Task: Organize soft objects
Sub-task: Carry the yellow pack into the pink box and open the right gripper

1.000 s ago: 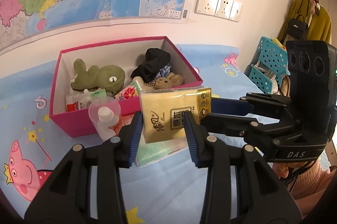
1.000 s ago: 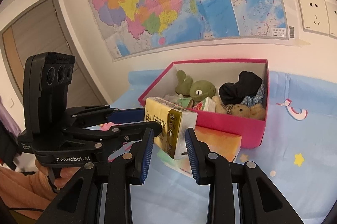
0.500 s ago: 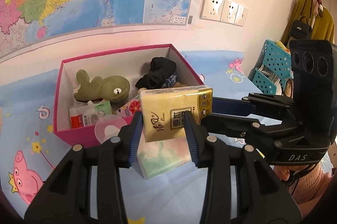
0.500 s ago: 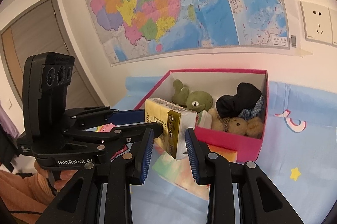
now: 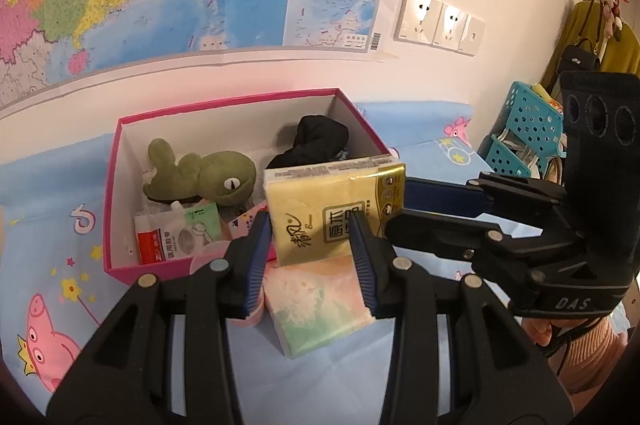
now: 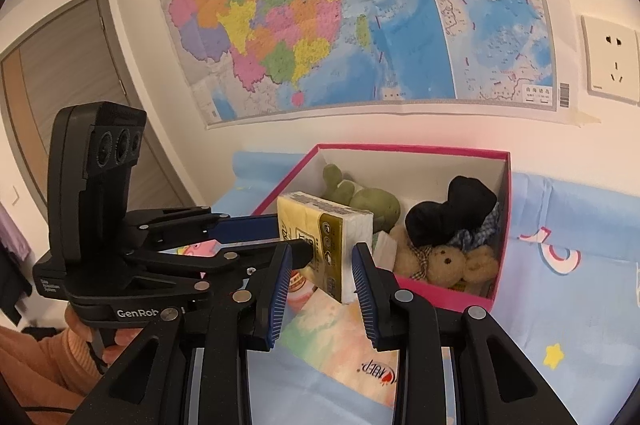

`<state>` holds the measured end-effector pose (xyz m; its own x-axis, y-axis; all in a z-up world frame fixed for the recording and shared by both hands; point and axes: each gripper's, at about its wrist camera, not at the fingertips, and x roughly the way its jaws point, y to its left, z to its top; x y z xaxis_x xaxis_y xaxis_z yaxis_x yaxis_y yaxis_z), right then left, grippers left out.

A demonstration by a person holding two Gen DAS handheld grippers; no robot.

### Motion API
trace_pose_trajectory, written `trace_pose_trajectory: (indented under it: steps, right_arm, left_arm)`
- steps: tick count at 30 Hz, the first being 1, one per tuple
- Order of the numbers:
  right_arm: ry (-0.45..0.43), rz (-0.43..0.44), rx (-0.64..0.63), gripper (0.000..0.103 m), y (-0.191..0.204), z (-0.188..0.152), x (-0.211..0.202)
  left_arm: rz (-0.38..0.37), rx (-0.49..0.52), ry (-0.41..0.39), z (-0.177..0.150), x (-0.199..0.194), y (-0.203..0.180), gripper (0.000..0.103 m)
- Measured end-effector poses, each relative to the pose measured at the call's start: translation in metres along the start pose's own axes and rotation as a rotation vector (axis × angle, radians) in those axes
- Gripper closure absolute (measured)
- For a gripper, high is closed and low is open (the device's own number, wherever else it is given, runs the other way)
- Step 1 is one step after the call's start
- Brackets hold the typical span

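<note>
Item: yellow tissue pack [image 5: 334, 211], soft plastic-wrapped brick with a gold band at one end. Printed front carries black Chinese characters and a boxed character block; the small print along its top edge is too small to read.

Orientation: long axis runs level, from the left claw [image 5: 312, 257] across to the right claw [image 6: 320, 283]. Printed face toward the left wrist camera, gold end [image 6: 332, 253] toward the right wrist camera.

Hold: both claws clenched on the pack. Left claw's blue pads press its two broad faces near the lower edge; right claw's pads pinch the gold end. The pack hangs above the bed surface, in front of the near wall of the pink box [image 5: 120, 267], level with its rim.

Below the pack: a second tissue pack [image 5: 320, 305], pastel green and orange, lying flat on the blue cartoon-pig sheet [image 5: 48, 305]; red lettering on its edge, not legible.

Box contents: green plush dinosaur [image 5: 204, 175], black cloth bundle [image 5: 316, 141], tan teddy bears [image 6: 444, 261], a white sachet [image 5: 168, 239] with red stripe and Chinese print.

Markings: left claw body reads "GenRob…" [image 6: 138, 313]; right claw body reads "DAS" [image 5: 572, 303].

Backdrop: coloured wall map [image 6: 320, 5], white sockets [image 5: 440, 21], teal baskets [image 5: 520, 129].
</note>
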<state>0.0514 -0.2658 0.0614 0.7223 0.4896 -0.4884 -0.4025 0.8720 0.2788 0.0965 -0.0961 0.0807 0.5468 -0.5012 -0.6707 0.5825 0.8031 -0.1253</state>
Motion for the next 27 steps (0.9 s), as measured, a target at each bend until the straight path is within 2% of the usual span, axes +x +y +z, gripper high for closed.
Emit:
trace_pose_trajectory:
  steps: [27]
  right_arm:
    - [0.029, -0.002, 0.023, 0.071, -0.016, 0.02, 0.027]
  left_arm:
    - [0.007, -0.037, 0.05, 0.022, 0.031, 0.023, 0.062]
